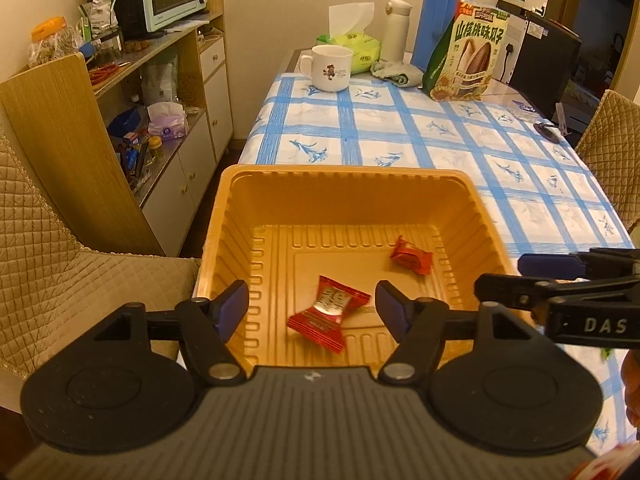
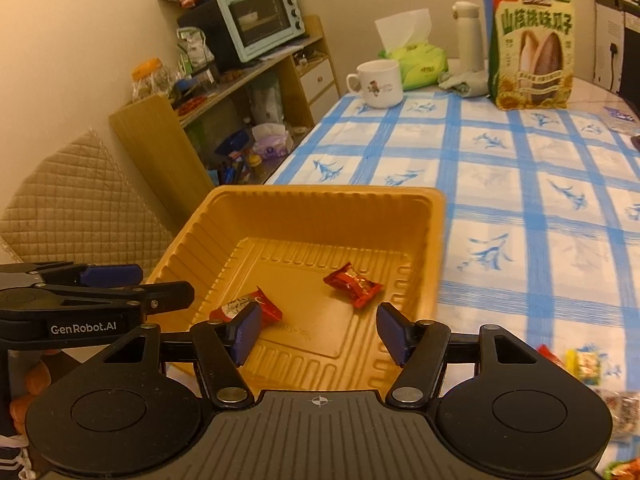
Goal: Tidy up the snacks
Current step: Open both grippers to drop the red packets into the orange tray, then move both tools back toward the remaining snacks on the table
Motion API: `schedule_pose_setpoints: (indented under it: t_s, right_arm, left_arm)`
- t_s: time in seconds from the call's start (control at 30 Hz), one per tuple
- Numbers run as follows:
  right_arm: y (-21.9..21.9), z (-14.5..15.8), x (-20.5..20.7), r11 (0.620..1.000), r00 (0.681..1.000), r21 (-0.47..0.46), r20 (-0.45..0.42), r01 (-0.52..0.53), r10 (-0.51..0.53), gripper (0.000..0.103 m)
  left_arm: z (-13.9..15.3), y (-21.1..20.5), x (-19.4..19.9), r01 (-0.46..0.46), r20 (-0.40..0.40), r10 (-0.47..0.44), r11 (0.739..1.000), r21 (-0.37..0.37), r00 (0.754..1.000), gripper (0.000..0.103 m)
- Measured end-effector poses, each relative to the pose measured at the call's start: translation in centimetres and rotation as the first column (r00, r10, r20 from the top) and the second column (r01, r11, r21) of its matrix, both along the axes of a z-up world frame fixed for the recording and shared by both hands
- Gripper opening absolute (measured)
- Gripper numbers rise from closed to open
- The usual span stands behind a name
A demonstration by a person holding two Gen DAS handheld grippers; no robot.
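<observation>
Left hand-held gripper (image 1: 312,308) open, empty; red candy (image 1: 328,312) lies between pads, low centre, in orange tray (image 1: 344,184). Right hand-held gripper (image 2: 316,332) open, empty; second candy (image 2: 353,285) just above.

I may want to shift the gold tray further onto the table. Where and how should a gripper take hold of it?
Grip the gold tray by its thin rim, probably the near side wall beside the right gripper, coming from above with one finger inside and one outside. The walls are upright and ribbed, the rim is a narrow lip, and both red candies lie on the floor, clear of the walls.
</observation>
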State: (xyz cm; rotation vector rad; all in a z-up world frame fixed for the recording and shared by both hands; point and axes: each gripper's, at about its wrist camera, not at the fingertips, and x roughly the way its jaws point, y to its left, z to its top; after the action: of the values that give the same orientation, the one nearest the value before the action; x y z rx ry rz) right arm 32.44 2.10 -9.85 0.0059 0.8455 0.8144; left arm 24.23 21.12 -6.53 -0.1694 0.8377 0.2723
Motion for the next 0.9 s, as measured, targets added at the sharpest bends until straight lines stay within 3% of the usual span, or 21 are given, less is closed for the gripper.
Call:
schedule_pose_setpoints:
  t_s: [0.43,0.9]
  right_arm:
    - [-9.9,2.4,-2.9,0.999,1.000,0.046,0.017,-0.003,0.002,0.068]
    - [-21.7,1.9,-5.7,0.999,0.999,0.017,0.000,0.042,-0.042,0.068]
  left_arm:
    - [2.0,-8.8,-4.0,-0.011,0.018,0.011,1.000,0.001,1.000,0.068]
    - [0.7,-19.6,-5.8,0.069,-0.009,-0.070,0.997,-0.028,0.998,0.068]
